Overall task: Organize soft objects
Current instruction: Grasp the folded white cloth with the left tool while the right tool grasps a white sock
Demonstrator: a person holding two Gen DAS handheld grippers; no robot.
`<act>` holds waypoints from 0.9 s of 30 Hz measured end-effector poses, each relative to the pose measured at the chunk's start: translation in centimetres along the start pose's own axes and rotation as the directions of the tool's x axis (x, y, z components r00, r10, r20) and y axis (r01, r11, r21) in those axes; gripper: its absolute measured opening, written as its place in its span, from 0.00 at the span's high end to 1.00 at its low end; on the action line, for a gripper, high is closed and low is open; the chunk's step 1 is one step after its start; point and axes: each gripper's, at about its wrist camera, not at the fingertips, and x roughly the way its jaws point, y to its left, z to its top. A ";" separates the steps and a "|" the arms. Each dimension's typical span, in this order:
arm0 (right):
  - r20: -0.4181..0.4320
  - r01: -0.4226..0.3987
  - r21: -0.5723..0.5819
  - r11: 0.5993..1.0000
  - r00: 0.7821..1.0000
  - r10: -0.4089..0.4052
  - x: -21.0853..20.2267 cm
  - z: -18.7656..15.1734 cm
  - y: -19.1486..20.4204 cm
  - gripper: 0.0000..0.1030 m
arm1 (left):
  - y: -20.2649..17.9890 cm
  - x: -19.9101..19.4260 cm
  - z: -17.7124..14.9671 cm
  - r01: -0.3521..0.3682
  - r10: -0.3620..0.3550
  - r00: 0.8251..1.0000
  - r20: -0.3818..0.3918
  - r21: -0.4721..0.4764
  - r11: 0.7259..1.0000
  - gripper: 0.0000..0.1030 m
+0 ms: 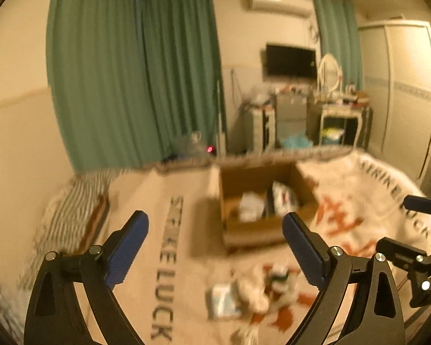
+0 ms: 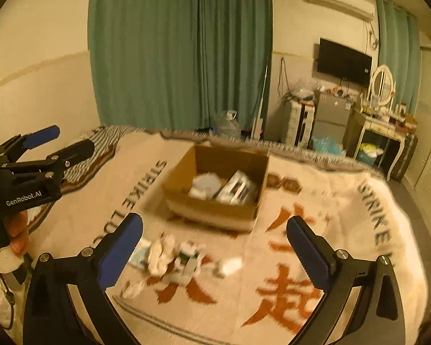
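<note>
The right gripper [image 2: 214, 238] hung above the bed with its blue-padded jaws spread wide and nothing between them. The left gripper [image 1: 215, 237] did the same, equally wide and empty, a little to the left and level with it; in the right wrist view it appeared at the far left edge, gripped by a bare hand [image 2: 3, 247].

Just below and ahead of both grippers lay a loose cluster of soft objects [image 2: 172, 258] on the printed blanket [image 2: 344, 258]: a crumpled white cloth, a small pale packet, a white-and-green item, and a small white bundle a little to the right. Motion blur hid what each was exactly. Beyond the cluster, near the middle of the bed, stood an open cardboard box [image 2: 215, 210] that already held a white folded bundle and a wrapped packet.

The step appeared to be picking from the cluster for the box. To do it well, one gripper should probably descend over a single item, pads straddling its bulk rather than an edge, and pinch deep enough that limp cloth would not slip out. Taking an item at the cluster's edge first would likely avoid dragging its neighbours or snagging the blanket.
</note>
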 end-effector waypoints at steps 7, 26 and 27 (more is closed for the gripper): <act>-0.077 -0.001 0.025 1.000 0.997 0.002 4.7 -6.2 0.9 0.02 | -0.8 4.0 -8.9 -0.049 0.043 0.990 -0.134 -0.045 0.998 0.09; -0.260 -0.048 0.082 0.995 0.963 0.068 13.8 -12.7 1.2 0.10 | -2.9 10.8 -19.5 0.078 -0.109 0.863 -0.494 -0.083 0.994 0.57; -0.269 -0.054 0.087 0.995 0.960 0.075 14.4 -12.8 1.4 0.13 | -2.7 10.9 -19.6 0.091 -0.126 0.860 -0.495 -0.094 0.991 0.69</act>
